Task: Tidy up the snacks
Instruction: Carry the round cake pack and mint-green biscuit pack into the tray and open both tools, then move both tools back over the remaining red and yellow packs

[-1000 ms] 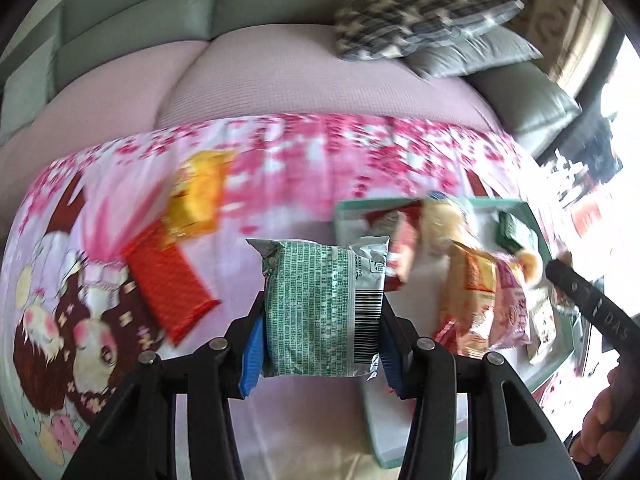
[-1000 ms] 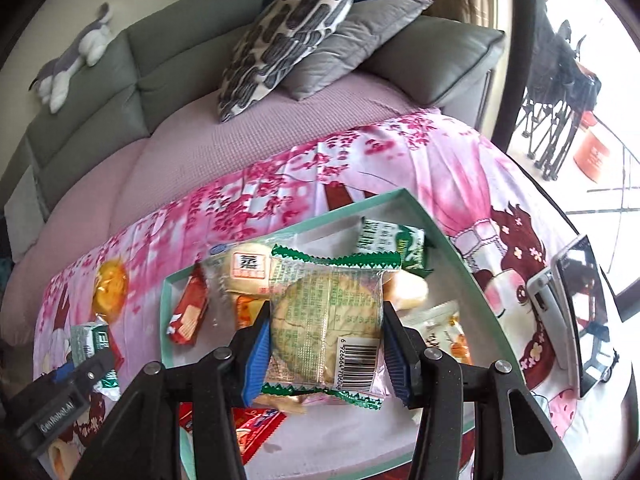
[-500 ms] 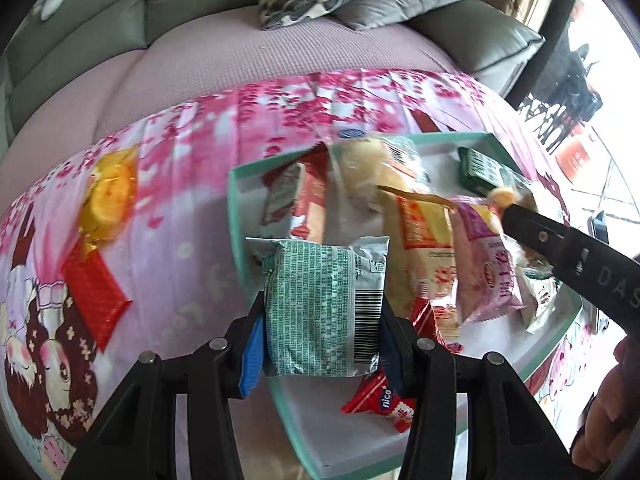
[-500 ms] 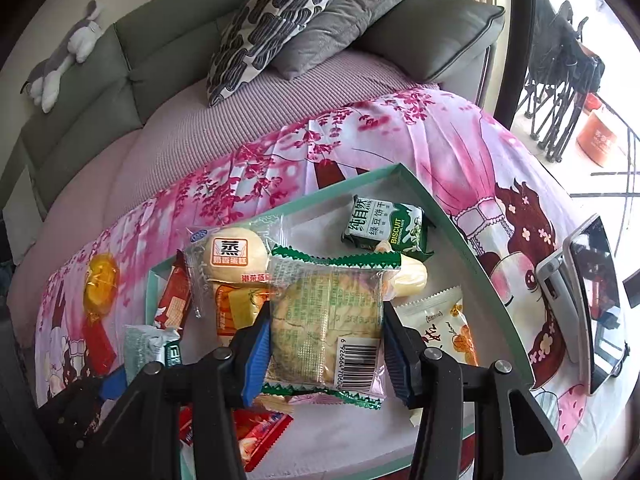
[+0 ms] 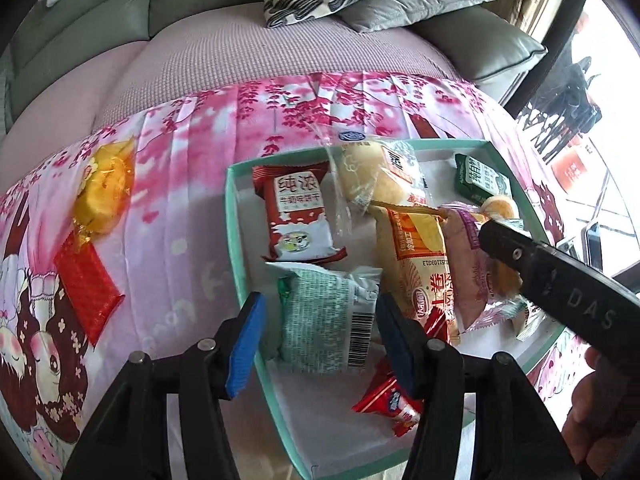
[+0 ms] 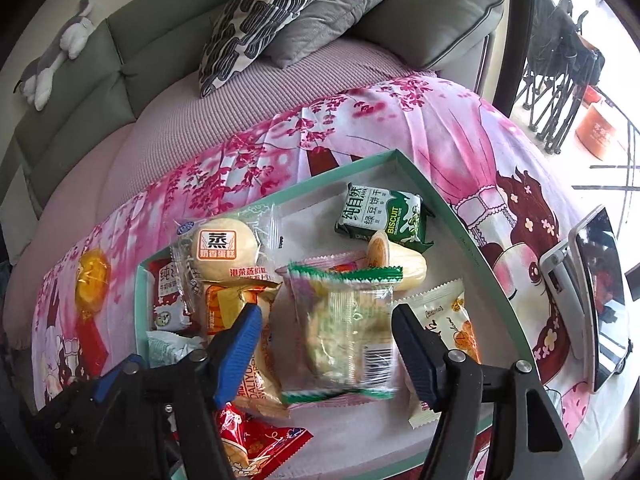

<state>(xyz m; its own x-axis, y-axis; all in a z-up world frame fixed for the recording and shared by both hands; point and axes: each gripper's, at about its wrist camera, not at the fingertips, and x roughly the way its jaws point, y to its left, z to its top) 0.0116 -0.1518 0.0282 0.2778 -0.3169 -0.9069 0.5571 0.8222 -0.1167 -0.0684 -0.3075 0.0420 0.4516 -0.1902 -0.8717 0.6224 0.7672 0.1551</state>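
Note:
A teal-rimmed tray (image 5: 236, 240) (image 6: 432, 196) on the pink blanket holds several snack packets. My left gripper (image 5: 320, 332) is open over the tray's left edge; a green-and-white packet (image 5: 320, 320) lies loose between its fingers in the tray. My right gripper (image 6: 326, 344) is open; a clear green-edged biscuit packet (image 6: 344, 332), blurred, sits between its fingers above the pile. A yellow cake (image 5: 104, 188) (image 6: 92, 280) and a red packet (image 5: 86, 288) (image 6: 90, 340) lie on the blanket left of the tray.
The right gripper's black arm (image 5: 560, 280) crosses the tray's right side in the left wrist view. A phone on a stand (image 6: 592, 300) stands right of the tray. Pillows (image 6: 280, 12) and a plush toy (image 6: 56, 52) lie on the sofa behind.
Both grippers have opened and let go of their packets over the tray. The left gripper moved right and down onto the tray's left edge.

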